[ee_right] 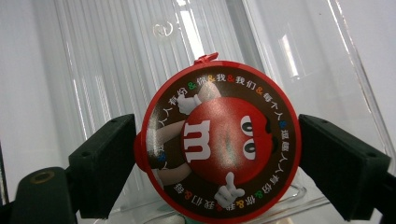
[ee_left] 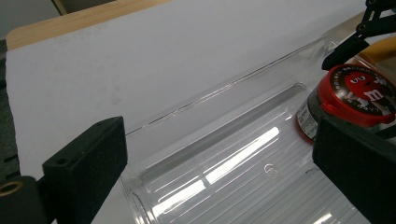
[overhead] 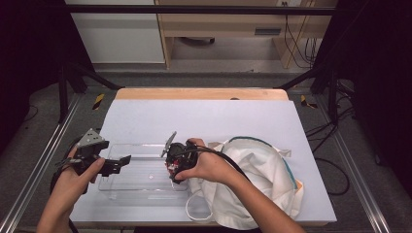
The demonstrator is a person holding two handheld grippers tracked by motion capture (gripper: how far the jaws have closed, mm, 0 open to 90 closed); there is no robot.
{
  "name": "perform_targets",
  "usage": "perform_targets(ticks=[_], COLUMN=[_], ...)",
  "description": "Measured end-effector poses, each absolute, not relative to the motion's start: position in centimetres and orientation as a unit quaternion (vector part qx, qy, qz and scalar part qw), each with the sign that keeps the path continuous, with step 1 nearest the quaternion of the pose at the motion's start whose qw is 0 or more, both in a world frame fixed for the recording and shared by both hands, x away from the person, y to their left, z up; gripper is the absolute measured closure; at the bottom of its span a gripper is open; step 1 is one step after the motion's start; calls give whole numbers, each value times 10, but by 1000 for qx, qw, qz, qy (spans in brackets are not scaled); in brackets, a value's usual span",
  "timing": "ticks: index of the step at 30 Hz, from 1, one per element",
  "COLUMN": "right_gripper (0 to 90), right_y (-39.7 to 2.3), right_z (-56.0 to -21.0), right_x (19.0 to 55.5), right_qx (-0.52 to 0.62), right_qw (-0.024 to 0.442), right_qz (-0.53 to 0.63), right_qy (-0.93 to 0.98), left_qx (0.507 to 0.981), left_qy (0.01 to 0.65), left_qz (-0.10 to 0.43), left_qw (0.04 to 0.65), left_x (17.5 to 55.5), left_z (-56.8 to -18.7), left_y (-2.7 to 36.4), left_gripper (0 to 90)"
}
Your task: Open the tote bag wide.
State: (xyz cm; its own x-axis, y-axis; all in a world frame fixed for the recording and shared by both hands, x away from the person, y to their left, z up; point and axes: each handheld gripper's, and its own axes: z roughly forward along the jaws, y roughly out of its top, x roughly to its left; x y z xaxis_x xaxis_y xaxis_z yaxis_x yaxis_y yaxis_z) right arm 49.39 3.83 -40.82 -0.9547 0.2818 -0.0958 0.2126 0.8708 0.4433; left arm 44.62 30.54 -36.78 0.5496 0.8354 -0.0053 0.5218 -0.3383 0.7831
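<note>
Sitting in right end of clear tray (overhead: 124,182) on tabletop (overhead: 204,116): red-lid candy jar (ee_right: 219,140). Right claw (ee_right: 217,163) apart around lid, barely touching. Left claw (ee_left: 219,172) apart, empty, over tray. Jar could be tipped if bumped during lift-off.

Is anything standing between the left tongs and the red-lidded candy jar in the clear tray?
Nothing visible. The left tongs are open over the clear tray, and the tray floor up to the candy jar is bare.

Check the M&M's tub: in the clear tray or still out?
In. The M&M's tub stands upright on the clear tray floor, between the right gripper jaws.
</note>
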Motion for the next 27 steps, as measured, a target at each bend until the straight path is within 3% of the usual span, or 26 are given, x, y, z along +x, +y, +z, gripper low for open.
perform_targets(ticks=[27], right_gripper=[90], right_y=[33], right_z=[-396], right_x=[490], right_qx=[126], right_qw=[80], right_qz=[234], right_qy=[961], left_qx=[790], left_qy=[430], left_qz=[205], left_qw=[385], left_x=[446], left_z=[-367], left_y=[308], left_gripper=[32])
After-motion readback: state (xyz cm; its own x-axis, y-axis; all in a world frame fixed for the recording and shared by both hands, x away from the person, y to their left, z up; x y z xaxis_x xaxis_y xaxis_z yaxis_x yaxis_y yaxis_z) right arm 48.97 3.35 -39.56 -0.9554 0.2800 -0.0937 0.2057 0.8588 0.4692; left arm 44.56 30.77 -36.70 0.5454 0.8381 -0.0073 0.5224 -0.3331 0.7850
